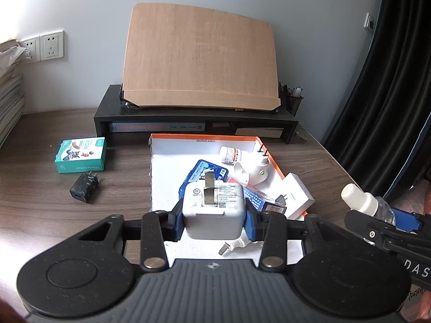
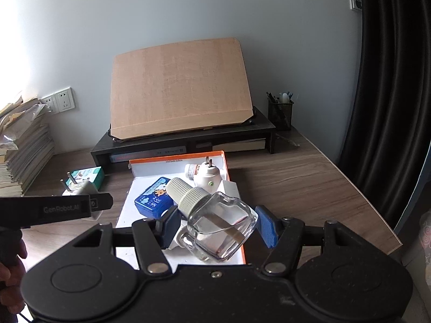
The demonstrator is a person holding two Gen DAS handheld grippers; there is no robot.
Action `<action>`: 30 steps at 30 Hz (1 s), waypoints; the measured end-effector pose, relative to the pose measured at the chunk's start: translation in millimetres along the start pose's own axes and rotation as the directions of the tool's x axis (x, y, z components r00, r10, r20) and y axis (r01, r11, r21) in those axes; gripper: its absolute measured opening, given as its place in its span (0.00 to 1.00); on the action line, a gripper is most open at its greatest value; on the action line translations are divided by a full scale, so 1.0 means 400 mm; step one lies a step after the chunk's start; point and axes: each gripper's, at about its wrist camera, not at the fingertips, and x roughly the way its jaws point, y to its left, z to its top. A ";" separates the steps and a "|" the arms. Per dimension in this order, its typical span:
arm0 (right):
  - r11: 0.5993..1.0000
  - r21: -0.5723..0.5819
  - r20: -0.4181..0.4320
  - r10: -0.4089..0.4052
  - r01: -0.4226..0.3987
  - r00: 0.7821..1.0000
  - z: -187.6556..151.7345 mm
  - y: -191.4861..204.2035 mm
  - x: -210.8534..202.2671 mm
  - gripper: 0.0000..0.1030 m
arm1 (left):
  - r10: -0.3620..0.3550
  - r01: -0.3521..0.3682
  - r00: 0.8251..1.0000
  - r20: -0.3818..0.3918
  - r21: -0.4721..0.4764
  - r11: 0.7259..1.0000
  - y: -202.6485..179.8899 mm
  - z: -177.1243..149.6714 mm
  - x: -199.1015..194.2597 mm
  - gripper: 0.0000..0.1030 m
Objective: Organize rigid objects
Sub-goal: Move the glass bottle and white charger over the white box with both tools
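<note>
The left gripper point(image 1: 214, 219) is held level above the near end of an open box lid point(image 1: 161, 177), white inside with an orange rim, lying on a wooden desk point(image 1: 40, 202). Its blue pads press both sides of a white charger point(image 1: 214, 210), whose metal prongs point upward and away.

The right gripper point(image 2: 219, 224) hovers over the same lid, tilted slightly. Between its pads sits a clear glass bottle point(image 2: 223, 226) with a ribbed cream cap point(image 2: 186, 195), lying on its side, cap pointing away to the left. The left pad touches the bottle's neck; the right pad seems just beside the glass, though the glare makes contact hard to judge.

The left wrist view alone shows a black charger point(image 1: 85, 188) on the bare desk left of the lid, with a green carton point(image 1: 80, 154) just behind it, and a white flat box point(image 1: 296, 195) leaning over the lid's right rim.

The right wrist view alone shows a pen holder point(image 2: 280, 113) at the right end of a black desk riser point(image 2: 183, 137), and the person's hand point(image 2: 10, 274) at the lower left edge.

Both views show, inside the lid, a blue tin point(image 2: 155, 202), a small pill bottle point(image 1: 229, 154) and a white plug-in device point(image 1: 256, 171).
</note>
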 end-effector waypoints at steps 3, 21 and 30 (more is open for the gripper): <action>1.000 0.003 -0.016 0.008 -0.008 1.000 -0.005 -0.008 0.011 0.72 | 0.010 -0.011 1.000 -0.011 -0.006 1.000 0.000 -0.006 0.004 0.41; 0.997 -0.059 -0.123 0.046 -0.054 0.991 -0.038 0.022 0.089 0.32 | 0.031 -0.032 0.996 -0.083 -0.007 0.999 -0.017 -0.057 0.033 0.41; 0.998 0.032 -0.103 0.060 -0.057 0.993 -0.052 -0.073 0.113 0.25 | 0.038 -0.040 0.993 -0.112 -0.017 0.999 -0.001 -0.071 0.054 0.41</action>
